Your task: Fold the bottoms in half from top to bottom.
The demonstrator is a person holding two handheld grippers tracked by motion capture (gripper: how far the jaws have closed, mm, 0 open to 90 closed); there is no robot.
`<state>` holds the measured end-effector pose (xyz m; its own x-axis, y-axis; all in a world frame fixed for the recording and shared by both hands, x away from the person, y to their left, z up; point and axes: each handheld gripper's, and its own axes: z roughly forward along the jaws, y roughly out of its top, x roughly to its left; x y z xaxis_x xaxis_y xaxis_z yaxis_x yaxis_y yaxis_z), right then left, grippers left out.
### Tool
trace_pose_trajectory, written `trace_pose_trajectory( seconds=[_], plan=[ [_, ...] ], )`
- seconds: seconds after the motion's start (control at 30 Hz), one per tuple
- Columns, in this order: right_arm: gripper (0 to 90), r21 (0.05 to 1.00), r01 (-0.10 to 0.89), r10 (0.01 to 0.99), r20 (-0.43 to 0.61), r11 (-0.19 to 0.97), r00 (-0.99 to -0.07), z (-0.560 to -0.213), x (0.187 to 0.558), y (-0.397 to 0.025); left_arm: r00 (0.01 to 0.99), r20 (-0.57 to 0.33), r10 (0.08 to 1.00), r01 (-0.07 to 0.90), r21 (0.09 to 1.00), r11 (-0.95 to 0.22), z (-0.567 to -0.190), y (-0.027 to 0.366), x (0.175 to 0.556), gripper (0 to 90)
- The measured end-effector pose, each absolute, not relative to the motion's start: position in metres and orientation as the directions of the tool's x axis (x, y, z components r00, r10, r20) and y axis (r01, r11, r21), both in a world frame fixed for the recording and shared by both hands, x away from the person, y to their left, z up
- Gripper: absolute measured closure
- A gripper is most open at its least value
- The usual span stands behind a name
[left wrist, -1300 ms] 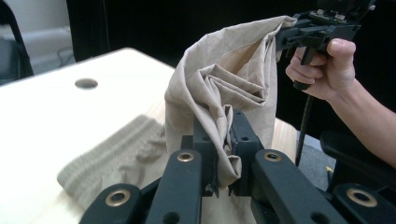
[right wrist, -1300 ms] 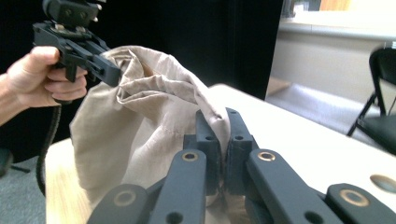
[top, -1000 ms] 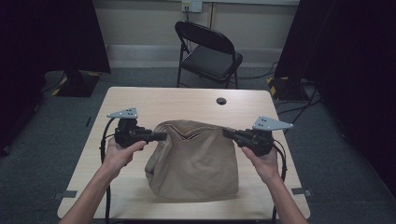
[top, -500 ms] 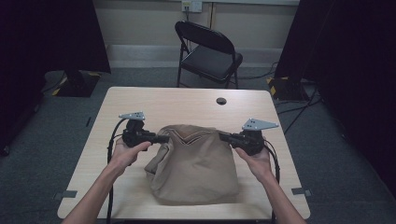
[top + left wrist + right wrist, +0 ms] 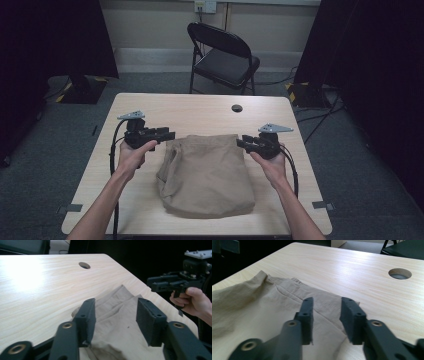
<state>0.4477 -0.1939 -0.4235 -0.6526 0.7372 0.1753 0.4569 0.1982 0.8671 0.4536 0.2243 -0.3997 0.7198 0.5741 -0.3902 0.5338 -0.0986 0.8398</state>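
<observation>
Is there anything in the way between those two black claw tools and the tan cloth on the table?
Nothing visible. The left gripper and right gripper sit at the far corners of the folded tan garment, jaws open right over its edge, with bare table beyond.

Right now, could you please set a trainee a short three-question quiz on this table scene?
1. True or false: the left gripper has its jaws shut on the tan cloth.
2. What lies under the right gripper: A a chair, B the tan cloth, C a cable?
3. Fill in: near its far edge, the table has a round ____.

Key: 1 false, the jaws stand open with nothing between them; 2 B; 3 hole.
</observation>
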Motion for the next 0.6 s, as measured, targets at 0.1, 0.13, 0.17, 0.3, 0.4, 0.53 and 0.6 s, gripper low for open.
trace_pose_trajectory(
  seconds=[0.1,0.13,0.17,0.3,0.4,0.53,0.6],
  plan=[
    [62.8,0.869,0.446,0.719,0.167,0.217,-0.675,-0.421,0.443,-0.188,0.759,-0.365,0.539,0.522,0.836,-0.168,-0.404,0.214,0.443,62.5],
    [62.5,0.864,0.451,0.718,0.165,0.225,-0.676,-0.421,0.441,-0.186,0.773,-0.354,0.526,0.518,0.832,-0.200,-0.406,0.209,0.439,66.0],
    [61.8,0.860,0.453,0.717,0.162,0.236,-0.679,-0.421,0.439,-0.185,0.781,-0.355,0.513,0.521,0.823,-0.225,-0.409,0.205,0.435,67.6],
    [57.1,0.844,0.466,0.730,0.139,0.266,-0.669,-0.429,0.435,-0.188,0.775,-0.344,0.530,0.535,0.803,-0.263,-0.423,0.194,0.426,59.8],
    [54.1,0.830,0.499,0.749,0.162,0.248,-0.642,-0.439,0.438,-0.200,0.749,-0.336,0.571,0.549,0.798,-0.251,-0.431,0.200,0.432,52.4],
    [53.0,0.824,0.513,0.761,0.168,0.240,-0.626,-0.446,0.443,-0.207,0.699,-0.354,0.621,0.566,0.805,-0.177,-0.435,0.218,0.441,47.1],
    [53.3,0.819,0.521,0.764,0.172,0.241,-0.622,-0.451,0.448,-0.206,0.692,-0.346,0.634,0.569,0.802,-0.184,-0.438,0.220,0.443,44.9]
  ],
)
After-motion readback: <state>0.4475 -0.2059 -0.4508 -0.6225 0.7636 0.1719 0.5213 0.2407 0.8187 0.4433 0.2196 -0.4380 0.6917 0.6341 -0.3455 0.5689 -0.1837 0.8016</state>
